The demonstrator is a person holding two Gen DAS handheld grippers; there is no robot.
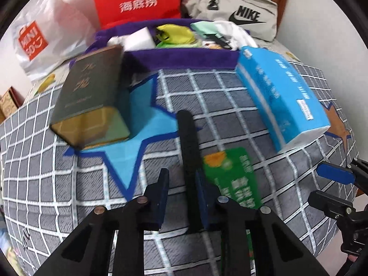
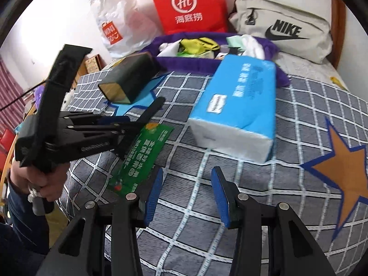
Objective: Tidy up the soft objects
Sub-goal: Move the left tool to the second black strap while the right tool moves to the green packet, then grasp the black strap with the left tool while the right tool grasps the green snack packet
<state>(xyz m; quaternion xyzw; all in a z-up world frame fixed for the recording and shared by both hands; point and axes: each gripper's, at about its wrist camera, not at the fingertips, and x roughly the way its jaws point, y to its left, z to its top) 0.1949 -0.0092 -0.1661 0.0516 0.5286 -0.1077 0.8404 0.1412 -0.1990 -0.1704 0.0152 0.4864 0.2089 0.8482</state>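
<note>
Left fingers point(image 1: 181, 197) grip a black strip point(image 1: 187, 142) beside the green packet point(image 1: 232, 177); right fingers point(image 2: 187, 195) gape empty.

The bed cover point(image 2: 230, 195) is grey with a white grid and blue-edged stars, one light blue, one orange-brown. A sky-blue tissue pack point(image 2: 239, 105), a green packet point(image 2: 140, 158), a purple basket point(image 1: 184, 57), a red bag point(image 2: 188, 7) with white lettering.

My left gripper point(image 1: 181, 181), gripped by a hand point(image 2: 46, 184), pinches its pads together low over the quilt point(image 1: 207, 87), while my right gripper point(image 2: 187, 193) hovers beside it, jaws parted.
</note>
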